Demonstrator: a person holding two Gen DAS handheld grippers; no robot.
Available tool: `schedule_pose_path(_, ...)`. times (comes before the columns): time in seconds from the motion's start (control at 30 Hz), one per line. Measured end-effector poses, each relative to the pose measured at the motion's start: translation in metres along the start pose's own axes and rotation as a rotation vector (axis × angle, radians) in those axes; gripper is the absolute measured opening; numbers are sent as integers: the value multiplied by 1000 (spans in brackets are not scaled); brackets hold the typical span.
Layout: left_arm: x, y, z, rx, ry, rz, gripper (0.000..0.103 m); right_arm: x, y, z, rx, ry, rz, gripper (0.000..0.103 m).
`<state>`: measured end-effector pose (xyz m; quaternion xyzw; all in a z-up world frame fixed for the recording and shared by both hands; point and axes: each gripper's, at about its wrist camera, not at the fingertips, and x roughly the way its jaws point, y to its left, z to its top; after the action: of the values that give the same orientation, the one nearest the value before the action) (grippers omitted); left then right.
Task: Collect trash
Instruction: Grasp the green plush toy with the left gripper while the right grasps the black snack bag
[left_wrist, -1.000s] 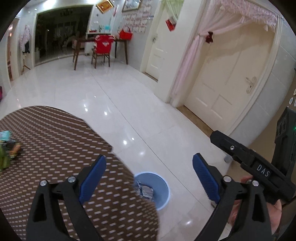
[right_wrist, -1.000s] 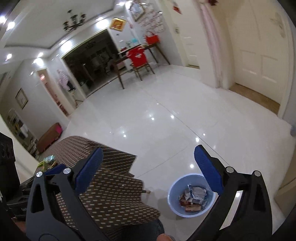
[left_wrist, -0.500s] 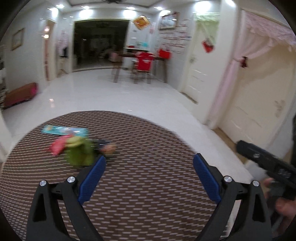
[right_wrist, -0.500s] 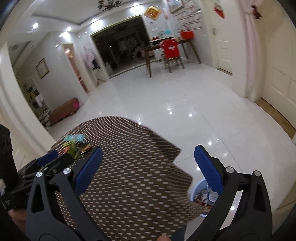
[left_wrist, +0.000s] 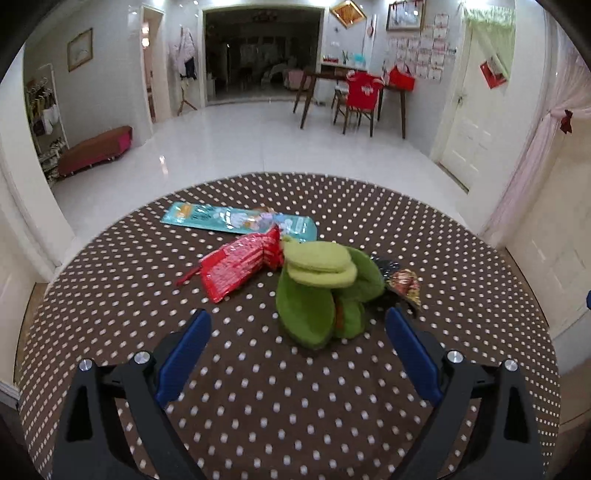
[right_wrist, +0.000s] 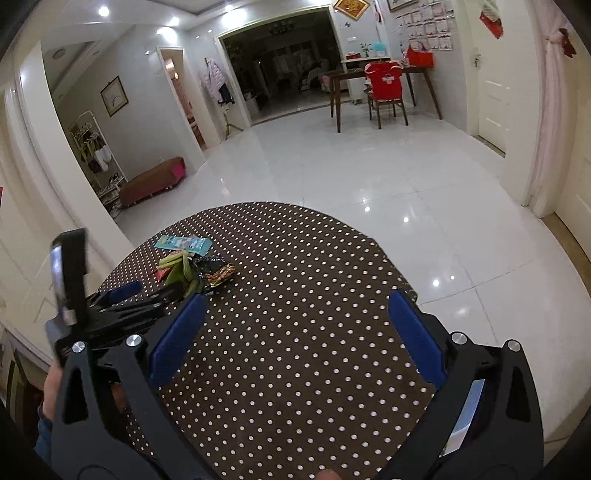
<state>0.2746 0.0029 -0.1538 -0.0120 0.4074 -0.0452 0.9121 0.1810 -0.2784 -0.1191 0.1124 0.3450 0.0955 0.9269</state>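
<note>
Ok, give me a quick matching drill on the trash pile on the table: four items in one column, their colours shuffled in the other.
Items:
1. flat packet at the far side of the pile
2. crinkled wrapper on the left
3. peel-like pieces nearest the left gripper
4. small wrapper on the right

Colours:
A. green
B. dark with gold and red
C. light blue
D. red

Pairs: 1-C, 2-D, 3-A, 4-B

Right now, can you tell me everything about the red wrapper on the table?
The red wrapper is shiny crinkled plastic with small white print too blurred to read. It lies flat on the dotted tablecloth, slanting, with a thin strip trailing at its near corner. Its far end touches the green peels and the teal packet. No gripper touches it.
</note>
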Motion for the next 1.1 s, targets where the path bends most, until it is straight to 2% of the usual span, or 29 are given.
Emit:
schedule_pose_path(0.1, 13, 4, 11, -10, 22, -31, 93, 11, 3, -4, -16, 31, 3, 97)
schedule_pose_path(0.13, 18, 3, 16, -4, 32, -43, 82, 14, 3, -5, -23, 41, 6, 97)
schedule_pose_path(0.17, 23, 3, 18, 2, 47, -58, 52, 17, 2, -5, -29, 52, 8, 97)
schedule_pose_path(0.2, 27, 3, 21, 7, 65, -71, 44, 24, 7, -5, -35, 65, 10, 97)
schedule_pose_path(0.23, 27, 4, 23, 6, 58, -76, 23, 31, 11, -5, -41, 79, 18, 97)
schedule_pose_path(0.3, 26, 8, 23, -16, 72, -115, 15, 42, 18, -4, -53, 96, 32, 97)
schedule_pose_path(0.47, 8, 25, 6, -43, 55, -132, 12, 83, 52, 4, -134, 157, 72, 97)
schedule_pose_path(0.6, -10, 42, -9, -82, 42, -150, 11, 123, 84, 6, -209, 206, 66, 96)
schedule_pose_path(0.77, -33, 56, -33, -86, 23, -169, 11, 151, 115, 5, -291, 228, 29, 86)
schedule_pose_path(0.83, -41, 65, -38, -91, 18, -178, 11, 163, 121, 5, -307, 245, 14, 76)
schedule_pose_path(0.87, -44, 67, -41, -94, 14, -181, 11, 168, 122, 5, -301, 253, 14, 62)
schedule_pose_path(0.9, -47, 70, -44, -99, 12, -188, 11, 171, 122, 4, -296, 260, 16, 43)
schedule_pose_path(0.93, -51, 72, -49, -101, 11, -193, 11, 173, 123, 2, -300, 257, -1, 38)
schedule_pose_path(1.03, -59, 77, -56, -92, 3, -216, 11, 161, 122, -6, -263, 254, 56, 37)
schedule_pose_path(1.1, -67, 76, -64, -82, -6, -234, 11, 146, 119, -11, -272, 238, 61, 37)
